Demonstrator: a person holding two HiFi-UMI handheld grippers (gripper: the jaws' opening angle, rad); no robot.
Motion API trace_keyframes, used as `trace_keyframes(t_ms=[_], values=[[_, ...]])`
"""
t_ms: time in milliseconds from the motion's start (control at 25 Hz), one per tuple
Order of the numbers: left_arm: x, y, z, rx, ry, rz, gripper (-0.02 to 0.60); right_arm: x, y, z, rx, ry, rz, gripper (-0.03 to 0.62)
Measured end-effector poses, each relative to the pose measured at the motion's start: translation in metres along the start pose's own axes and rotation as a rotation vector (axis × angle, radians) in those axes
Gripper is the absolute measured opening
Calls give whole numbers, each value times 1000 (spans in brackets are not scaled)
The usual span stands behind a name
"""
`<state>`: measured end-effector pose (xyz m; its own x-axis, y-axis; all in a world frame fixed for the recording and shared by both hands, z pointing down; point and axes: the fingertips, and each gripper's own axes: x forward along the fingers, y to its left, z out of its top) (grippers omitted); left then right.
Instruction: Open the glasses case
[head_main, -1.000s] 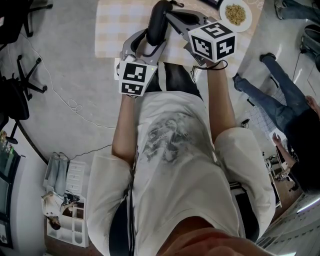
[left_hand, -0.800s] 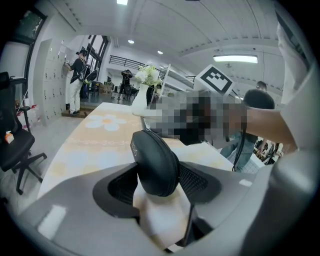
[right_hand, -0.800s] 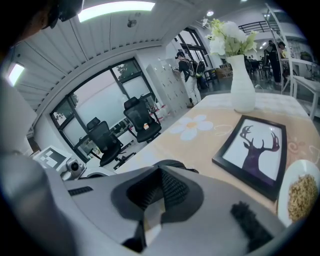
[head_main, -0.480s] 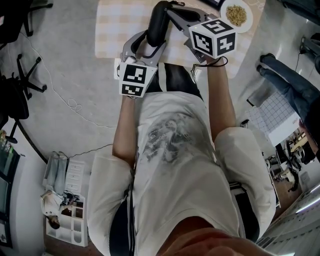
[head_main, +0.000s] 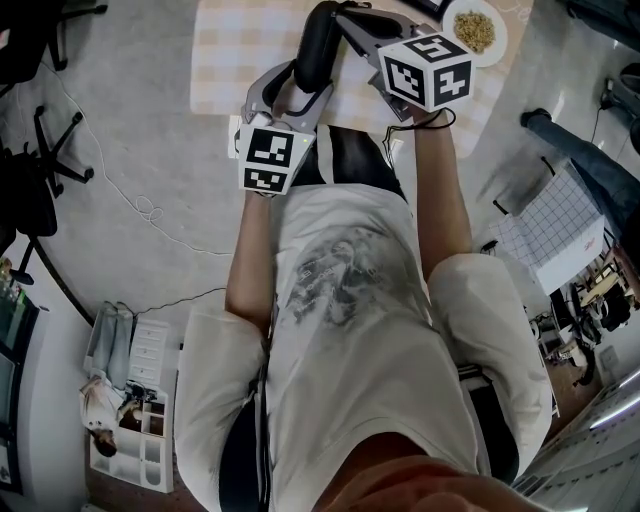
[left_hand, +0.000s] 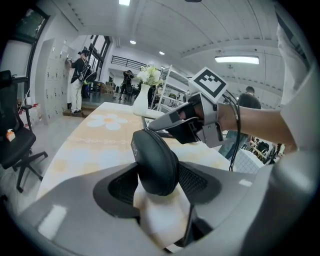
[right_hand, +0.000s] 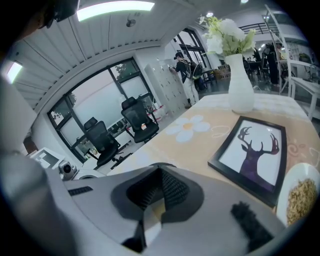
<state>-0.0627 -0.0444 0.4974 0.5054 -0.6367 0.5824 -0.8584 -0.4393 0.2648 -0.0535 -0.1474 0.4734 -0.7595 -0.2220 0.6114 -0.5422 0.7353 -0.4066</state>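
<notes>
A black, rounded glasses case (left_hand: 155, 157) stands upright between the jaws of my left gripper (left_hand: 157, 181), whose pads press on its sides. In the head view the same case (head_main: 314, 45) rises over the table's near edge, above the left gripper (head_main: 296, 95). My right gripper (left_hand: 154, 126) reaches in from the right, its shut tips at the case's upper edge. In the right gripper view that gripper's (right_hand: 156, 194) jaws are closed together. Whether they pinch a part of the case is hidden.
The table (head_main: 225, 60) carries a pale checked cloth with daisy prints. On it are a framed deer picture (right_hand: 252, 152), a white vase of flowers (right_hand: 239, 82) and a bowl of snacks (head_main: 472, 27). Office chairs (right_hand: 137, 120) and people stand further off.
Both grippers and the case keep their places. At the head view's right, a person in jeans has walked out of sight.
</notes>
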Motion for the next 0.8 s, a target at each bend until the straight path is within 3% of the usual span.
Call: trace_keyframes(t_ms=[800], values=[[1, 0, -3, -20, -10, 8, 259, 10, -13, 5, 11, 8, -14, 20]])
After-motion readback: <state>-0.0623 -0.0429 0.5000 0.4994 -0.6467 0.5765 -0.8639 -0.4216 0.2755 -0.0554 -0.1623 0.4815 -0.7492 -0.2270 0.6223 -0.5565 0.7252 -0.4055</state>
